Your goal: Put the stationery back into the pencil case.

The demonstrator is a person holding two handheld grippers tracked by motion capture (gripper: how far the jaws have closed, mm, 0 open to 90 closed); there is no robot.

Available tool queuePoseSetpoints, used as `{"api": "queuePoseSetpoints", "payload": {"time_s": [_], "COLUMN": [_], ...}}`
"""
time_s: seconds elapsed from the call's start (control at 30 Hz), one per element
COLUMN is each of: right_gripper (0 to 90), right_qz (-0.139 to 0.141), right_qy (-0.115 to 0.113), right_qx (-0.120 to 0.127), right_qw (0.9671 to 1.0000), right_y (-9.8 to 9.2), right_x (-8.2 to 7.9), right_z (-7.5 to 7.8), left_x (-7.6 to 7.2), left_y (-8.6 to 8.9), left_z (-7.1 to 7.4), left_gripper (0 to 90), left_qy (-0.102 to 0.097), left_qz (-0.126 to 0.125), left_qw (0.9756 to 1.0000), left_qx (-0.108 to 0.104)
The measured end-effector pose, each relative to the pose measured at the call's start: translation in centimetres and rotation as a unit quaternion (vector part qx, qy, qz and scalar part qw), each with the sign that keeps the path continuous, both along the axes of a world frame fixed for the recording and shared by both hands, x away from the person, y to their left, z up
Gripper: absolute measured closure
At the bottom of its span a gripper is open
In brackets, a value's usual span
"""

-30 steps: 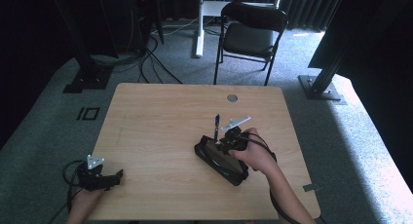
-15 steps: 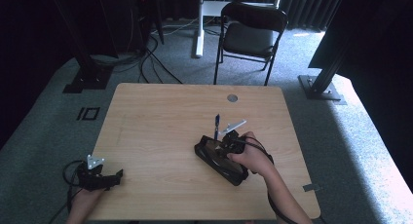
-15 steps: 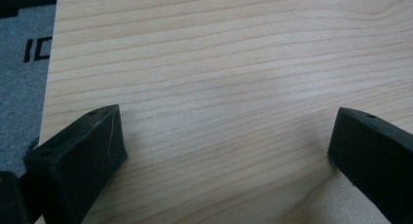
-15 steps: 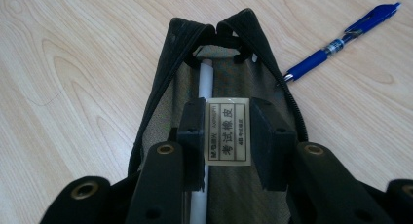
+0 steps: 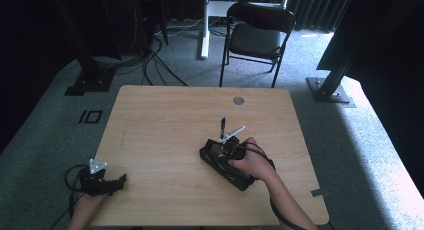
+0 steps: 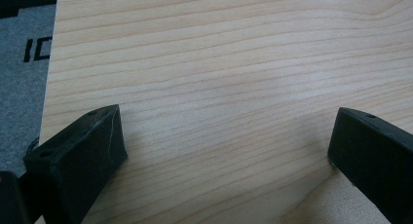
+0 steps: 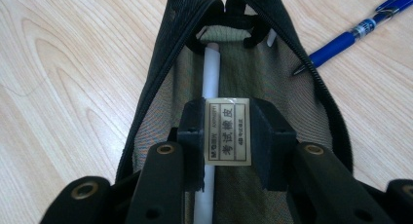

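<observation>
Wood-grain table (image 5: 165, 125) lay bare between the left gripper's (image 6: 226, 151) wide-open jaws. Further right, the right gripper (image 7: 228, 131) clamped an eraser (image 7: 229, 130) inside an open pencil case (image 7: 292, 78), with a blue pen (image 7: 355, 31) just beyond.

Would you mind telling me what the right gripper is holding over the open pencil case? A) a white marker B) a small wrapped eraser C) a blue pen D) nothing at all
B: in the right gripper view, the right gripper has its fingers pressed on both sides of a small wrapped eraser with a printed label, above the open pencil case; the blue pen lies apart on the table.
</observation>
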State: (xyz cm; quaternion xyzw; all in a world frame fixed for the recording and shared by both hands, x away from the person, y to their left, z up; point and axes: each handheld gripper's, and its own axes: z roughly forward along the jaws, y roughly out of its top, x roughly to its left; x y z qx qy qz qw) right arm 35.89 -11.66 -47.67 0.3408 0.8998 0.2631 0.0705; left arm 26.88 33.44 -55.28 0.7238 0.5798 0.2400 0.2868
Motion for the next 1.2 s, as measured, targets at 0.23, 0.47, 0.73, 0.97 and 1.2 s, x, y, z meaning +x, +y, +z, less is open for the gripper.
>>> {"api": "queuePoseSetpoints", "payload": {"time_s": [0.23, 0.47, 0.73, 0.97, 1.2], "right_gripper": [68.3, 68.3, 68.3, 68.2, 68.2], "right_qz": [-0.001, 0.002, 0.004, 0.006, 0.009], "right_qy": [0.009, 0.014, 0.019, 0.021, 0.024], "right_qx": [-0.005, -0.012, -0.02, -0.02, -0.022], "right_qw": [1.0, 0.9998, 0.9996, 0.9995, 0.9994], "right_y": [0.2, 0.6, 1.1, 1.3, 1.4], "right_x": [0.3, 0.3, 0.5, 0.5, 0.6], "right_z": [-0.6, -1.0, -1.4, -1.7, -1.9], "left_x": [0.0, 0.0, 0.0, 0.0, 0.0], "left_y": [0.0, 0.0, 0.0, 0.0, 0.0], "left_z": [0.0, 0.0, 0.0, 0.0, 0.0], "left_gripper": [0.4, 0.4, 0.4, 0.4, 0.4], "left_qy": [0.0, 0.0, 0.0, 0.0, 0.0], "left_qz": [0.0, 0.0, 0.0, 0.0, 0.0], "left_qw": [1.0, 1.0, 1.0, 1.0, 1.0], "left_qx": [0.0, 0.0, 0.0, 0.0, 0.0]}}
